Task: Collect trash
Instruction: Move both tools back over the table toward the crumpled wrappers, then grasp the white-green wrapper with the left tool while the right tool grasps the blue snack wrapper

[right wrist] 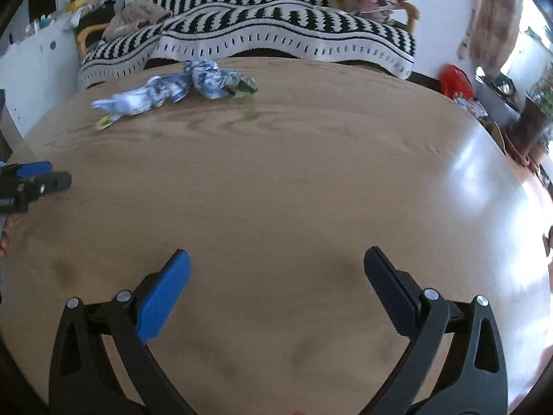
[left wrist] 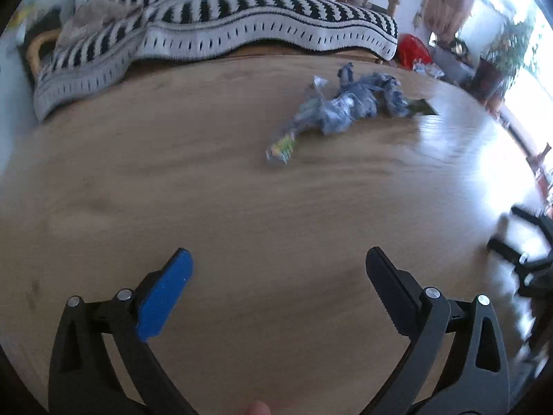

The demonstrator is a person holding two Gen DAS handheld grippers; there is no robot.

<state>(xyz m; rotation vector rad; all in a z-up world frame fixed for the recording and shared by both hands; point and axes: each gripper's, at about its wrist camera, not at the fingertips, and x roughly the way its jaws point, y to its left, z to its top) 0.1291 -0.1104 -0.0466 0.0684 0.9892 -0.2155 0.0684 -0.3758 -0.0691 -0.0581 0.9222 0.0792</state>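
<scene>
Striped blanket (left wrist: 214,24), perhaps red bag (left wrist: 413,50)

We note two matching black plastic grippers, left (left wrist: 279,259) and right (right wrist: 276,259): each bears one blue ribbed pad, one black pad, silver pivot screws.

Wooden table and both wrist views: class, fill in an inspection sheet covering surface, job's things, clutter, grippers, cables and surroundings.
Surface: wooden table, bare apart from the trash, glare at its right edge.
Job's things: crumpled blue-and-white wrappers near the far edge; a small yellow-green wrapper beside them.
Clutter: nothing seen on the table besides the trash.
Grippers: left gripper open, empty; right gripper open, empty; both apart from the trash.
Cables: nothing seen.
Surroundings: sofa with a black-and-white striped blanket behind the table; a red object at right.
</scene>
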